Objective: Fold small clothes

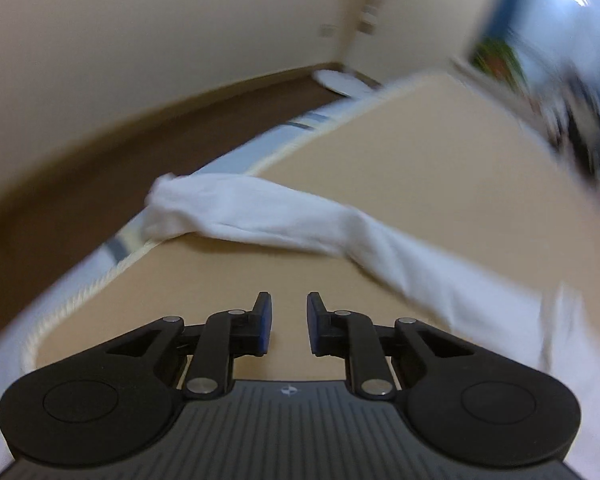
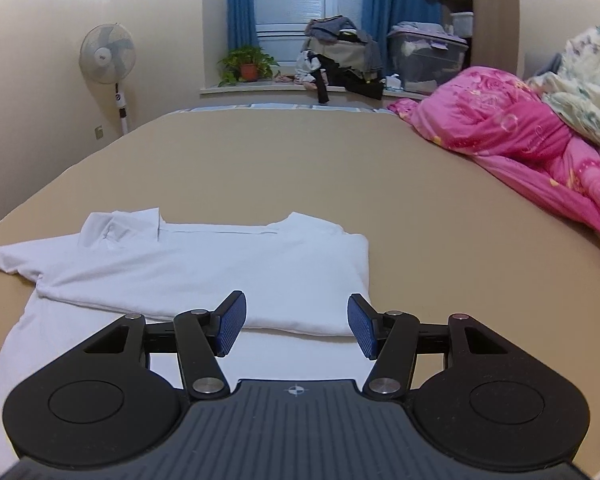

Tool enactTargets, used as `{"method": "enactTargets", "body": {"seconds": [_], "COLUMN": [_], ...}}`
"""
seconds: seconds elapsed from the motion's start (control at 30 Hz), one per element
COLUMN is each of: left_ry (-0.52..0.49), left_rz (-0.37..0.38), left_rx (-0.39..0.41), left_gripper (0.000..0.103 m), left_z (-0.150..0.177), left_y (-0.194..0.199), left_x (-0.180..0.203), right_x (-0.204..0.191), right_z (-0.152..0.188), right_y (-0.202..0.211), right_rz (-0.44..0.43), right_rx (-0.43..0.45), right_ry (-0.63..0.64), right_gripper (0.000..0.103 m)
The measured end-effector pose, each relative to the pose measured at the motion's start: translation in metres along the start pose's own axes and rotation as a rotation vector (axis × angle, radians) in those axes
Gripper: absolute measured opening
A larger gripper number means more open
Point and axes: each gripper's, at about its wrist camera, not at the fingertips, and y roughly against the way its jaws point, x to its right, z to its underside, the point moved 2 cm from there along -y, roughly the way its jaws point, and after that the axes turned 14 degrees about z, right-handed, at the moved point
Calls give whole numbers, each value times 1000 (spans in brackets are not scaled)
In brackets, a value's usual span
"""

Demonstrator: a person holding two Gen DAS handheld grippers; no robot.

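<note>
Over at 9 o'clock in the right wrist view there's a standing fan [image 2: 107,54] against the wall, then a potted plant [image 2: 247,65] on the window ledge around 11. The white shirt [image 2: 204,268] lies flat on the tan bed sheet [image 2: 340,168], partly folded, with 1 sleeve trailing out toward 9 o'clock and the collar at the far edge. The right gripper [image 2: 296,326] hovers at 6 o'clock over the shirt's near hem, jaws spread apart with nothing pinched between them, so it's released (the blue pads are clear of the cloth as far as I can see). A clothes pile [image 2: 340,60] sits at 12 o'clock on the ledge, and a pink quilt [image 2: 520,128] is bunched up at 2 o'clock.

The left wrist view is pretty blurry. The left gripper [image 1: 288,322] has its jaws fairly close but with a visible gap, empty, over bare sheet. The shirt's sleeve [image 1: 260,212] stretches across from 10 toward 4 o'clock, well ahead of the fingertips.
</note>
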Motion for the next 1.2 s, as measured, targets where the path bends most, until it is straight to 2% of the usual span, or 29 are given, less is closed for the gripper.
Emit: {"method": "enactTargets", "body": {"seconds": [0.03, 0.1, 0.2, 0.33, 0.43, 0.53, 0.57, 0.6, 0.67, 0.7, 0.8, 0.83, 0.9, 0.97, 1.0, 1.03, 1.1, 1.2], "left_ry": [98, 282, 446, 487, 493, 442, 412, 380, 339, 292, 80, -1, -147, -295, -363, -427, -510, -582], "left_rz": [25, 60, 138, 175, 177, 128, 99, 58, 9, -39, -104, -104, -52, 37, 92, 157, 299, 533], "left_rx": [12, 27, 46, 59, 56, 72, 72, 71, 84, 110, 195, 219, 250, 274, 278, 274, 241, 135], "left_gripper": [32, 65, 67, 66, 57, 36, 14, 4, 4, 4, 3, 3, 3, 3, 3, 3, 4, 7], "left_z": [-7, -17, -26, -37, -43, -46, -47, -48, -51, -55, -66, -66, -58, -40, -26, -8, 32, 102], "left_y": [-1, -4, -13, -29, -48, -62, -66, -68, -69, -63, -42, -34, -19, -1, 6, 14, 30, 56], "left_x": [-20, -55, -87, -95, -95, -84, -80, -76, -68, -59, -11, 13, 69, 139, 176, 217, 294, 399], "right_x": [-1, -7, -15, -22, -25, -26, -27, -27, -27, -28, -28, -29, -29, -29, -29, -28, -25, -16], "right_z": [0, 0, 1, 2, 5, 8, 8, 9, 10, 10, 11, 12, 13, 13, 13, 13, 14, 14], "right_y": [0, -2, -9, -18, -23, -28, -29, -30, -33, -34, -40, -43, -48, -51, -53, -55, -61, -68], "right_rz": [-5, -12, -12, -4, 5, 17, 20, 23, 28, 31, 44, 52, 53, 44, 41, 40, 34, 42], "right_rx": [1, 1, -7, -27, -39, -53, -57, -62, -70, -74, -95, -109, -130, -145, -151, -160, -187, -224], "right_ry": [5, 26, 63, 83, 99, 120, 125, 131, 140, 143, 148, 151, 146, 135, 130, 123, 100, 36], "right_gripper": [58, 58, 58, 58, 58, 58, 58, 58, 58, 58, 58, 58, 58, 55, 49, 36, 25, 25]}}
